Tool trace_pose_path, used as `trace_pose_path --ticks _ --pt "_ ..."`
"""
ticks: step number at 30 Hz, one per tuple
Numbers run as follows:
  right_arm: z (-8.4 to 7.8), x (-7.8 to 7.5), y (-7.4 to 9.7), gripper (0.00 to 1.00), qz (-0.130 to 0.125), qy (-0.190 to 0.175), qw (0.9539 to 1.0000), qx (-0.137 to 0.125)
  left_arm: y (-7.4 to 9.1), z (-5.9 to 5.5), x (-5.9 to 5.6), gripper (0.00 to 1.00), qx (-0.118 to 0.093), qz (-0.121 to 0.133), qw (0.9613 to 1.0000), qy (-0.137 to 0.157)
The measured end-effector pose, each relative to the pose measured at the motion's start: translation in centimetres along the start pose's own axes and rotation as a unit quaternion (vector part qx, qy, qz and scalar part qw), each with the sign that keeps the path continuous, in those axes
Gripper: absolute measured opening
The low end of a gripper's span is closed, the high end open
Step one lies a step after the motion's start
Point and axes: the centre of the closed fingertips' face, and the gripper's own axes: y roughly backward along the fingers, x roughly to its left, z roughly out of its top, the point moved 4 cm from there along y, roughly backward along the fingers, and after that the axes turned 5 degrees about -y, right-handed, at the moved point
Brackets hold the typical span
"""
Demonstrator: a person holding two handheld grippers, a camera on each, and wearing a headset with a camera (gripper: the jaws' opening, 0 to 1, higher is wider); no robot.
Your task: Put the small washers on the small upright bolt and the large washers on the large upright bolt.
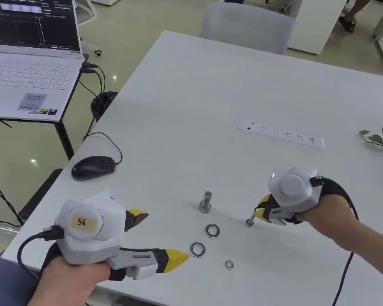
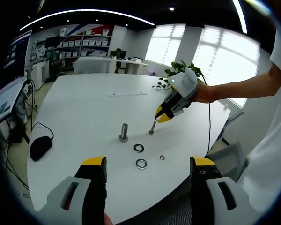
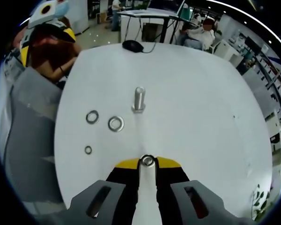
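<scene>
Evidently the small washer [image 3: 147,161] is the piece in hand. A little ring sits between the yellow tips of the right gripper [image 1: 263,215], whose jaws are drawn almost together on it. They appear to pinch it by the edge, which leaves the hole free. It hangs just beside the top of the small bolt [image 1: 250,220], which stands upright on the table [image 1: 179,95]. I judge the step to be lining the hole over the thread before lowering, which would explain why the tips slant down toward the bolt's top. Whether ring and bolt touch, I cannot tell.

The loose small washer [image 1: 229,264] lies flat nearer the person. A large washer [image 1: 212,230] and a second large washer [image 1: 197,249] lie flat near it, in front of the large bolt [image 1: 205,202]. That bolt stands upright and looks bare, so most of the task seems yet to be done. The two bolts stand apart, which should give the jaws room around either one.

The left gripper [image 1: 156,237] hovers at the near edge with its jaws spread wide and nothing between them. It faces the washers, probably ready to take one.

Farther off on the table are a mouse [image 1: 93,167] and a power strip [image 1: 281,134]. A laptop [image 1: 32,70] sits on a side desk.
</scene>
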Motion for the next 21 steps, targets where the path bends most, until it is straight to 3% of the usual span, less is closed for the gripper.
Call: trace_pose_path --ticks 21 --pt "-0.3 -0.2 -0.82 0.14 0.008 0.006 0.9997 0.021 0.11 -0.33 0.65 0.72 0.001 0.006 0.9999 0.008"
